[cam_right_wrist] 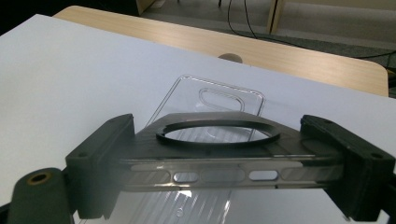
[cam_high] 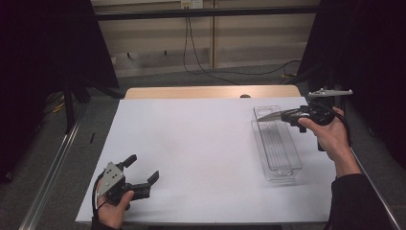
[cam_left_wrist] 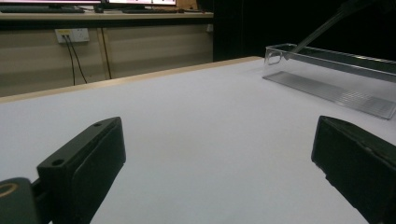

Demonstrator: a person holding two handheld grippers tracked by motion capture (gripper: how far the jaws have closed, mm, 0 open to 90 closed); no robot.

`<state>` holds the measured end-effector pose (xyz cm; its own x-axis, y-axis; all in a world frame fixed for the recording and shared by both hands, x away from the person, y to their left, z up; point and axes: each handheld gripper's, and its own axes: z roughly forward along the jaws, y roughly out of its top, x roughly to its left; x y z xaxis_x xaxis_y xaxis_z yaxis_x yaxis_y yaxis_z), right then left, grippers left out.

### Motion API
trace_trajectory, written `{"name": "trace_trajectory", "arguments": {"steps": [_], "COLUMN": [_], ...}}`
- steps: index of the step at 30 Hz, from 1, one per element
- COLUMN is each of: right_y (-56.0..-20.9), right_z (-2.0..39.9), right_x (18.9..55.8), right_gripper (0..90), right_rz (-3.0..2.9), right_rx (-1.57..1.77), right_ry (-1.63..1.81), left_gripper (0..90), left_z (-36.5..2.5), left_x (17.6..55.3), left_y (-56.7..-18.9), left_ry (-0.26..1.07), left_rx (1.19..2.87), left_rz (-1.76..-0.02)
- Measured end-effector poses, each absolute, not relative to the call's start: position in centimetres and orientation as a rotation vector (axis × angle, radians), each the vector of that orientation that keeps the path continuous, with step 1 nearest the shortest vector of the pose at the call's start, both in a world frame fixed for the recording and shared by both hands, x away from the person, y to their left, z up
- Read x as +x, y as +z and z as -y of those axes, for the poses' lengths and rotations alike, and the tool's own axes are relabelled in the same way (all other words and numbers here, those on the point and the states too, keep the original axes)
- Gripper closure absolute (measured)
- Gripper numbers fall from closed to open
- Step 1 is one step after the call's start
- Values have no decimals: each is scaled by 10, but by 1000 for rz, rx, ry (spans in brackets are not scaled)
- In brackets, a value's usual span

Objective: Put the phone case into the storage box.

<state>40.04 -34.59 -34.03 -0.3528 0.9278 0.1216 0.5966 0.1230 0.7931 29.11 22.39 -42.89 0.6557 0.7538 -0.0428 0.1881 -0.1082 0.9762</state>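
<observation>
My right gripper hovers at the right of the table, shut on a clear phone case with a black ring on its back. In the right gripper view the case spans flat between the two jaws of that gripper. Below it a long clear plastic tray lies on the white table; the case is over its far end. My left gripper rests near the front left edge, open, nothing between its jaws. Its view has the tray ahead on the right.
A white sheet covers the table, with a bare wooden strip along the far edge. A small brown bump sits on that strip behind the tray. Black curtains stand at both sides and cables hang at the back wall.
</observation>
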Motion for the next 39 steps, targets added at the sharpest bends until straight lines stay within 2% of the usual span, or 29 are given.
{"name": "trace_trajectory", "arguments": {"steps": [39], "right_y": [-356], "right_z": [318], "right_x": [419], "right_gripper": [119], "right_rz": [-1948], "right_rx": [1608], "right_ry": [968], "left_gripper": [29], "left_z": [-222], "left_x": [292], "left_y": [-429], "left_ry": [572], "left_rx": [1650], "left_rz": [-777]}}
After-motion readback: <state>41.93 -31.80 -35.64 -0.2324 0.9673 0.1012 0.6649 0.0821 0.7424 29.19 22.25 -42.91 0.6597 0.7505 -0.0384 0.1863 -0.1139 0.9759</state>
